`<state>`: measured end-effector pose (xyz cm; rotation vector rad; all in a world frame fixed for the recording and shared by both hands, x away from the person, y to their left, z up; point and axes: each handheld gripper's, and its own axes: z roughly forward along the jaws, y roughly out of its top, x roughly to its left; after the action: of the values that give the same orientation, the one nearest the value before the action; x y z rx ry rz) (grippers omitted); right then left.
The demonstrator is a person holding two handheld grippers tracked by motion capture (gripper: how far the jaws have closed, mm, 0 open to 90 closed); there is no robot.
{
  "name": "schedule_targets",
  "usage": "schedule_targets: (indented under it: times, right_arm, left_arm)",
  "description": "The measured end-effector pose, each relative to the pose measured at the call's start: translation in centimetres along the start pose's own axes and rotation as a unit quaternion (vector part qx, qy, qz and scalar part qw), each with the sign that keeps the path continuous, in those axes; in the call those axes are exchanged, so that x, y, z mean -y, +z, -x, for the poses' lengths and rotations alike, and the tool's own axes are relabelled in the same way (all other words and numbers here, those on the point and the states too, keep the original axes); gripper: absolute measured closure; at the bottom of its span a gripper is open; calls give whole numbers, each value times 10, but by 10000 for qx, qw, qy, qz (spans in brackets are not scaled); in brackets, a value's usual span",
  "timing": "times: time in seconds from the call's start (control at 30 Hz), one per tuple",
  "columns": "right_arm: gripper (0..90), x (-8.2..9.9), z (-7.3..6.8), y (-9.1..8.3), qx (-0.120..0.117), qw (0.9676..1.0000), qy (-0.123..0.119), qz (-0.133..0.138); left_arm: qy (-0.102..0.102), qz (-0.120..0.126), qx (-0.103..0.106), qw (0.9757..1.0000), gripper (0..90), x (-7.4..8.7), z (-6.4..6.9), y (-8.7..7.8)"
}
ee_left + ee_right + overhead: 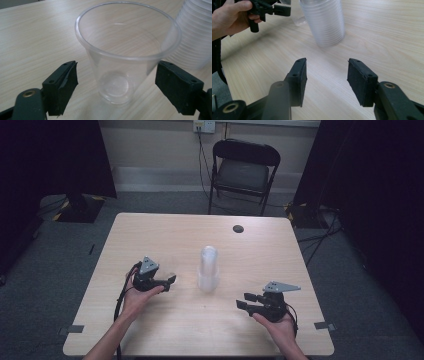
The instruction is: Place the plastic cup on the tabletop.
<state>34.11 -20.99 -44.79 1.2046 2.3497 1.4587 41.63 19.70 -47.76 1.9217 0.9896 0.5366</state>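
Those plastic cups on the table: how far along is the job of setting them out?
One clear cup already stands upright on the table, apart from the stack. The left tool is open around it, not pressing. The right tool is open with nothing between its jaws. The stacked cups are left.

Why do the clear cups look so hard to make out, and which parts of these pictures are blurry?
High view: dim room, dark corners, so the stack of cups is a pale smear. Left gripper view: the single cup is sharp, with soft glare on its rim; the jaws flank it without touching. Right gripper view: the stack is soft, and the near body of the right gripper blurs.
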Motion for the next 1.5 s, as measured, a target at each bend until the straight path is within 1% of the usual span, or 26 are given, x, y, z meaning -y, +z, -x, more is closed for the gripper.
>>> schedule_targets:
  times: [0.07, 0.13, 0.3, 0.33, 0.37, 0.43, 0.47, 0.5, 0.57, 0.63, 0.67, 0.73, 0.83, 0.9, 0.97, 1.0, 1.07, 1.1, 1.13, 1.2, 1.27, 1.33, 1.37, 1.4, 1.47, 1.5]
  right_arm:
    - [500, 0, 1, -1, 17, 10000, 3, 17]
    - [499, 0, 2, -1, 37, 10000, 22, 28]
    - [504, 1, 2, -1, 79, 10000, -30, 38]
    - [504, 1, 2, -1, 119, 9999, -49, 42]
    - [505, 1, 2, -2, 131, 9999, -39, 45]
    - [506, 1, 4, -2, 163, 9998, -24, 73]
    - [506, 1, 4, -2, 164, 9998, -15, 75]
    - [506, 1, 4, -3, 170, 9998, -14, 77]
    - [507, 1, 5, -3, 186, 9998, -5, 86]
    - [507, 2, 5, -4, 183, 9998, -16, 82]
    - [507, 2, 6, -4, 186, 9998, -13, 78]
    - [507, 3, 7, -4, 200, 9998, -1, 55]
    - [506, 4, 9, -3, 227, 9997, 10, 5]
    - [505, 5, 9, -3, 242, 9997, 18, -22]
    - [504, 5, 9, -3, 258, 9997, 13, -21]
    - [503, 5, 10, -3, 255, 9997, 16, -15]
    - [502, 6, 10, -4, 262, 9997, 23, 12]
    - [499, 6, 11, -5, 277, 9996, 31, 12]
    - [499, 6, 12, -5, 297, 9996, 30, 12]
    - [498, 7, 12, -5, 317, 9995, 47, 9]
    - [496, 7, 12, -6, 325, 9995, 52, 16]
    - [495, 8, 12, -6, 315, 9995, 49, 24]
    - [494, 8, 12, -7, 312, 9995, 51, 27]
    - [494, 8, 13, -7, 311, 9995, 37, 17]
    - [493, 9, 14, -7, 318, 9995, 55, 3]
    - [492, 9, 14, -7, 319, 9995, 65, 0]
  left_arm:
    - [-97, -14, 15, 10000, 170, 2, 0, -2]
    - [7, -135, 27, 9999, 166, 2, 0, -3]
    - [-117, -123, 37, 9998, 165, 1, 0, -12]
    - [-119, -161, 23, 9998, 166, 1, -1, -14]
    - [-114, -194, 57, 9997, 166, 2, -1, -17]
    - [-211, -293, 135, 9993, 166, 3, -2, -21]
    - [-225, -300, 127, 9992, 166, 3, -3, -24]
    - [-306, -243, 100, 9992, 171, 5, -3, -27]
    - [-418, -246, 98, 9988, 224, 7, -4, -33]
    - [-489, -265, 154, 9983, 216, 10, -4, -38]
    - [-504, -285, 195, 9981, 216, 11, -3, -41]
    - [-434, -374, 270, 9980, 206, 12, -3, -45]
    - [-401, -347, 241, 9983, 204, 11, 0, -53]
    - [-396, -379, 226, 9982, 203, 9, 3, -58]
    - [-332, -451, 164, 9983, 202, 9, 8, -63]
    - [-306, -418, 168, 9985, 202, 11, 11, -66]
    - [-338, -415, 187, 9984, 202, 12, 13, -68]
    - [-286, -482, 287, 9980, 202, 16, 19, -72]
    - [-229, -500, 364, 9978, 200, 18, 22, -73]
    - [-140, -580, 363, 9976, 201, 21, 25, -75]
    - [-267, -579, 362, 9973, 201, 24, 30, -79]
    - [-408, -648, 297, 9966, 199, 24, 37, -86]
    - [-400, -648, 328, 9966, 197, 25, 41, -89]
    - [-323, -609, 356, 9970, 196, 26, 44, -92]
    - [-241, -645, 348, 9970, 196, 30, 50, -97]
    - [-144, -628, 336, 9974, 193, 33, 52, -99]
